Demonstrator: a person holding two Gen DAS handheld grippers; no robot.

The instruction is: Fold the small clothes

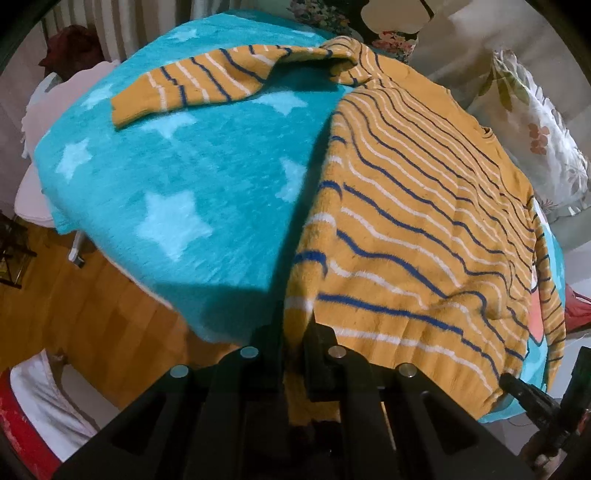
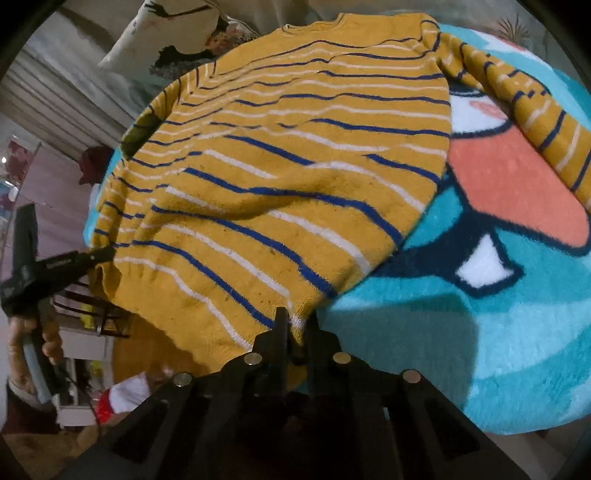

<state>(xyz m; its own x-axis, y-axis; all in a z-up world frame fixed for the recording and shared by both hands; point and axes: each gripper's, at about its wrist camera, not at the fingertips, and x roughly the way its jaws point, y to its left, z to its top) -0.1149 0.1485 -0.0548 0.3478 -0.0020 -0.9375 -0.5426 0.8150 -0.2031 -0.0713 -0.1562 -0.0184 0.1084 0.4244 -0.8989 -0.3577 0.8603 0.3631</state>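
Observation:
A mustard sweater [image 1: 424, 206] with blue and white stripes lies spread on a teal star blanket [image 1: 184, 177]. One sleeve [image 1: 207, 81] stretches out to the left at the far end. My left gripper [image 1: 293, 325] is shut on the near left corner of the sweater's hem. In the right wrist view the sweater [image 2: 295, 166] fills the middle, and my right gripper [image 2: 297, 325] is shut on the hem's near right corner. The other sleeve [image 2: 535, 122] trails off to the right over the blanket [image 2: 480, 350]. Each view shows the other gripper at the opposite hem corner: right gripper [image 1: 508, 382], left gripper [image 2: 103, 254].
A floral pillow [image 1: 546, 147] lies beyond the sweater's collar, and another pillow [image 2: 177, 33] shows at the far edge. The blanket hangs over the surface's near edge above a wooden floor [image 1: 92, 302]. A person's hand [image 2: 33, 332] holds the left gripper's handle.

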